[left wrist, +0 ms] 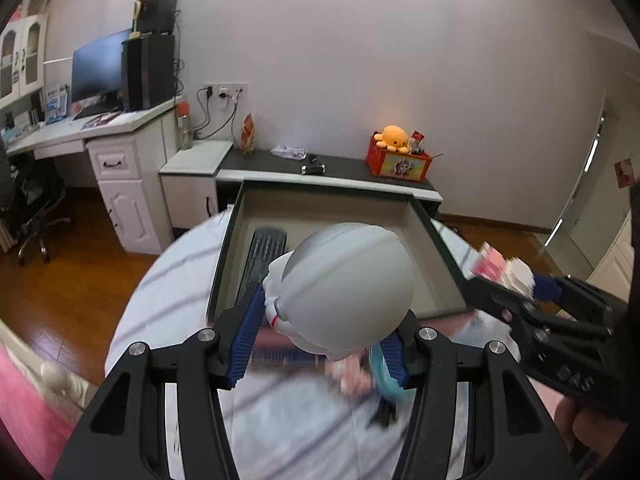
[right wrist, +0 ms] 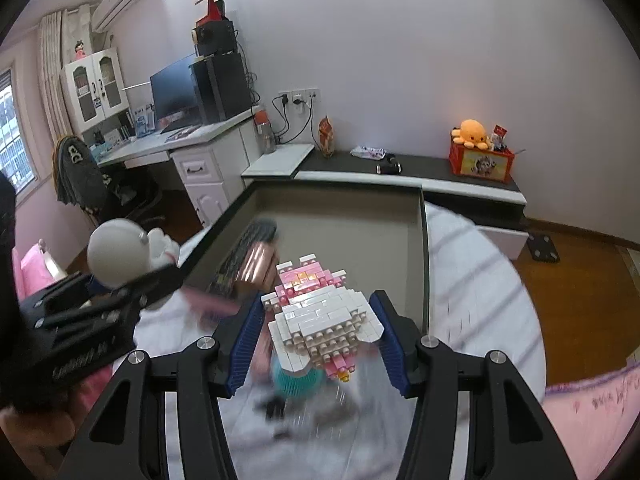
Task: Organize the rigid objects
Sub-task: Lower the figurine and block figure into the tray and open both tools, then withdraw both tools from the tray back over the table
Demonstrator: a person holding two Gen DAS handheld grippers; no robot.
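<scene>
- left gripper [left wrist: 320, 336] fills the lower left wrist view, blue-padded fingers [left wrist: 246, 340] clamped on a white astronaut figure [left wrist: 348, 288], round helmet toward the lens, held up in the air at the near edge of the open drawer [left wrist: 436, 240].
- right gripper [right wrist: 316, 340] fingers [right wrist: 248, 340] clamped on a pink-and-white brick model [right wrist: 320, 316], also lifted, at the drawer's near end.
- Each gripper shows in the other's view: right one with the brick model at the drawer's right rim, left one with the astronaut at its left rim [right wrist: 216, 224].
- Drawer holds a dark keyboard-like object [left wrist: 264, 256] along its left side; a copper-coloured item [right wrist: 258, 264] lies beside it, blurred.
- Below the grippers, on the white striped bed sheet [left wrist: 168, 292]: a teal object [right wrist: 296, 380] and small dark bits, too blurred to identify.
- Dark counter [left wrist: 352, 172] behind the drawer carries a red box [left wrist: 398, 166] topped by an orange octopus plush [left wrist: 394, 136], plus a small dark item [left wrist: 313, 169].
- White desk at far left with a monitor [left wrist: 98, 66].
</scene>
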